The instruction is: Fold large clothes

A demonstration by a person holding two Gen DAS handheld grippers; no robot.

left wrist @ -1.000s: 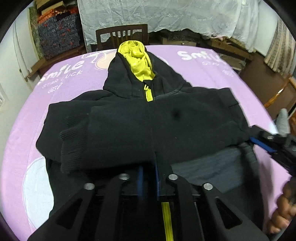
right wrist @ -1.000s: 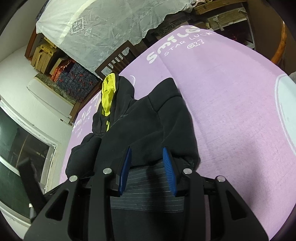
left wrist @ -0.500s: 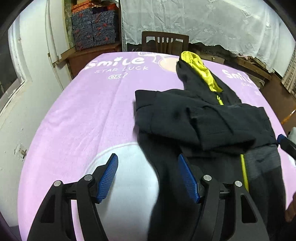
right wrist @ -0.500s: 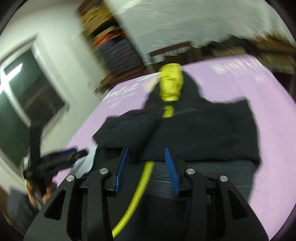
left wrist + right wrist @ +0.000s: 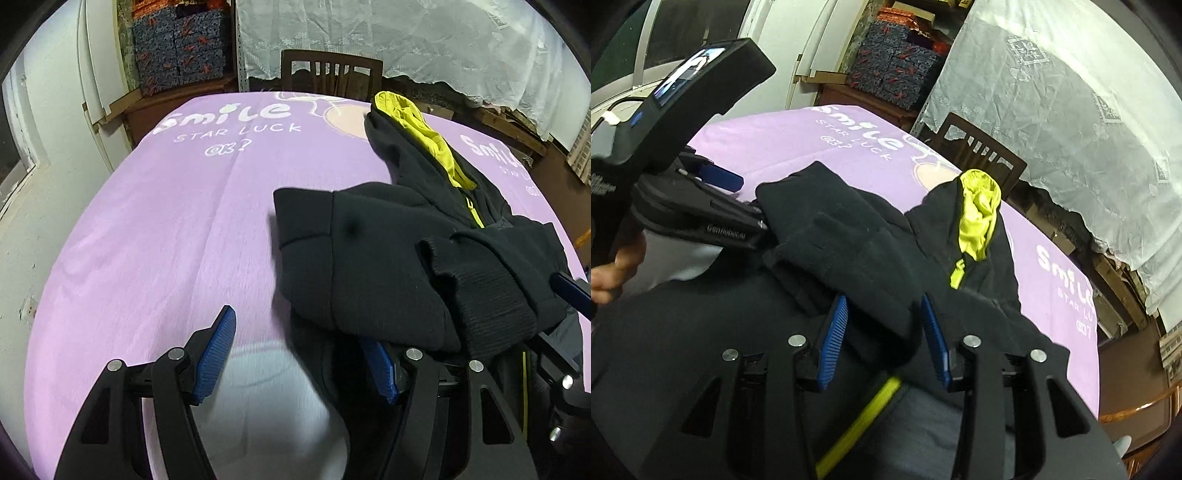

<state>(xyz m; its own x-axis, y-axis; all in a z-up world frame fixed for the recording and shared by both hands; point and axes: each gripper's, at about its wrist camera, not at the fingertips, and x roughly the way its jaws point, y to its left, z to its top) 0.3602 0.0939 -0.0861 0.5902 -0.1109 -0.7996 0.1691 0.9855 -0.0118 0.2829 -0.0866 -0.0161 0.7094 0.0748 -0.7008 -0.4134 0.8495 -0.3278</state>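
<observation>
Both grippers, left point(image 5: 303, 354) and right point(image 5: 884, 339), are spread wide over the black hoodie point(image 5: 388, 258) on the purple counter point(image 5: 184, 221); its lower hem should be gripped evenly at both corners.

Black hoodie point(image 5: 388, 266) (yellow-lined), lilac blanket point(image 5: 177, 229)

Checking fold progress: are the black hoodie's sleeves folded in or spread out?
Folded in: both sleeves lie across the black hoodie chest, one ribbed cuff on top.

One black hoodie point(image 5: 388, 266), two tools (left point(image 5: 303, 354), right point(image 5: 884, 339)), one chair point(image 5: 330, 74), one purple blanket point(image 5: 166, 229)
</observation>
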